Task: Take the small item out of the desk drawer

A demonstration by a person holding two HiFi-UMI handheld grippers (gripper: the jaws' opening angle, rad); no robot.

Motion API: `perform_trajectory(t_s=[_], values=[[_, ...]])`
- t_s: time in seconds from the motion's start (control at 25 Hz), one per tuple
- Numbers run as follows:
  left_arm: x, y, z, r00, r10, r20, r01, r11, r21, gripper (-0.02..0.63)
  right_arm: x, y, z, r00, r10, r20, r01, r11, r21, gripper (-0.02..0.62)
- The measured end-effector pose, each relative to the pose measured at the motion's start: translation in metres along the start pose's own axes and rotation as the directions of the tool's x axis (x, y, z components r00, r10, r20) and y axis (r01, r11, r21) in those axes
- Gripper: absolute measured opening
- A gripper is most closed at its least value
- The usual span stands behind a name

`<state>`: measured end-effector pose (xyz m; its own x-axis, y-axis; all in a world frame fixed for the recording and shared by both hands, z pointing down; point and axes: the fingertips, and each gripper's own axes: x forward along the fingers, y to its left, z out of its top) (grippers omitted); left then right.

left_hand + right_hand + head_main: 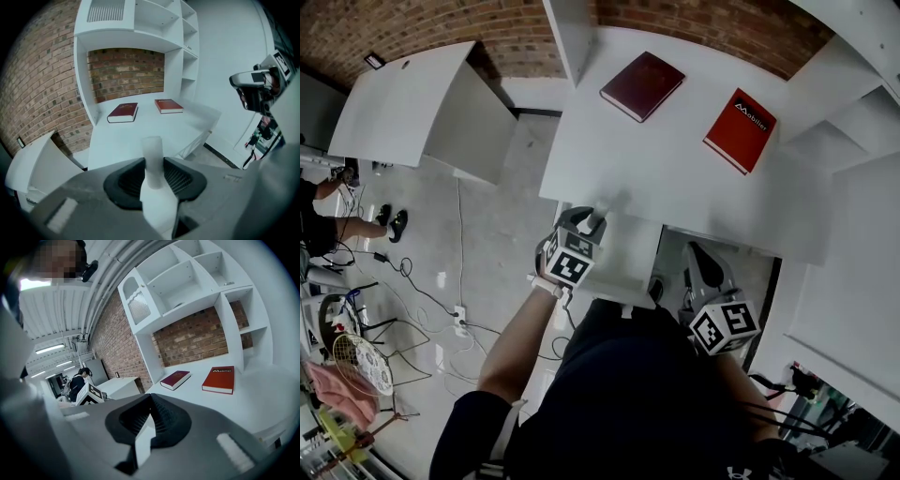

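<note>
Grip looks solid: left gripper [152,164] has its jaws pinching the small item [152,149], a pale white stick-like piece, held up over what looks like the pulled-out drawer [630,267] at the worktop [656,169] front edge, I'd guess to clear the drawer walls. Its long axis runs along the jaws, with the free end poking toward 12 o'clock at the dark red book [123,112]. Right gripper [150,400] sits at 4 o'clock from it in the head view, jaws pressed together and empty, probably just parked.
</note>
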<state>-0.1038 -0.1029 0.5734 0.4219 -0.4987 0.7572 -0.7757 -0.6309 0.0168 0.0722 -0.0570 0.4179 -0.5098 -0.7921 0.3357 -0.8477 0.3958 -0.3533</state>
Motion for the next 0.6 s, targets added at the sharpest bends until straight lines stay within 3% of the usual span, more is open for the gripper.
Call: perform_trajectory(t_s=[0.32,0.6], values=[[0.020,0.031,0.016,0.999,0.034,-0.013,-0.034,0.999,0.024,0.137,-0.005,-0.011,0.008,0.999,-0.032,0.025,0.032,0.999,0.006,0.003],[0.060,0.054,0.006,0.993,0.038,-0.109,-0.034,0.999,0.038,0.137,-0.011,-0.023,0.012,0.997,-0.066,0.035,0.065,0.998,0.017,0.003]])
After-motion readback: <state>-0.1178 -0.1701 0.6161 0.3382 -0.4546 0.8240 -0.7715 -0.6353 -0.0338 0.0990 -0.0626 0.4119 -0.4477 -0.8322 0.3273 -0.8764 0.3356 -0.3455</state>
